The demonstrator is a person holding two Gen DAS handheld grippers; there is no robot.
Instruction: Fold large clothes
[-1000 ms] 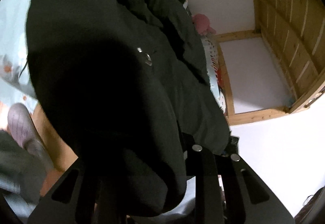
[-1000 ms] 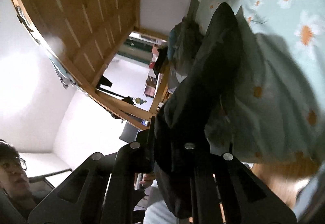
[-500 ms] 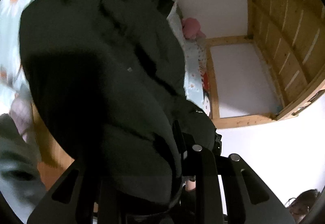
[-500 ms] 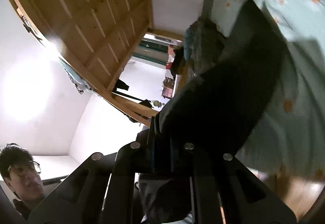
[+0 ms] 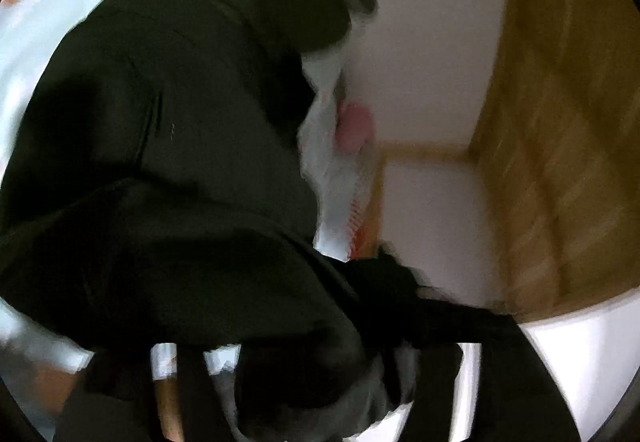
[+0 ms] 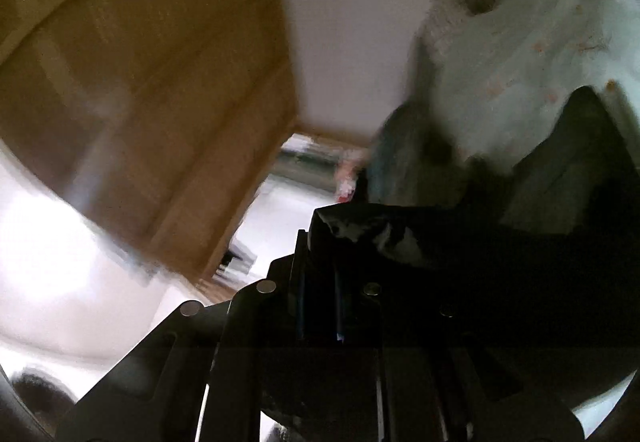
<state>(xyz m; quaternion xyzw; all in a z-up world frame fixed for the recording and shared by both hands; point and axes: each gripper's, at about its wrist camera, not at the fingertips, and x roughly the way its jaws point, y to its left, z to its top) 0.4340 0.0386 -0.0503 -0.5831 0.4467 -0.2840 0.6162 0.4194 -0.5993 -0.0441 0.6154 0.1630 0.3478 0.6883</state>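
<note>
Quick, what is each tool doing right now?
Left tool: shut on the dark garment.
Right tool: shut on the dark garment too.

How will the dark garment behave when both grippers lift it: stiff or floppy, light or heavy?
The dark garment is probably floppy: it drapes in soft folds over the left gripper. It seems bulky, so likely rather heavy. Where the right gripper pinches it, the cloth bunches, suggesting thick fabric.
</note>
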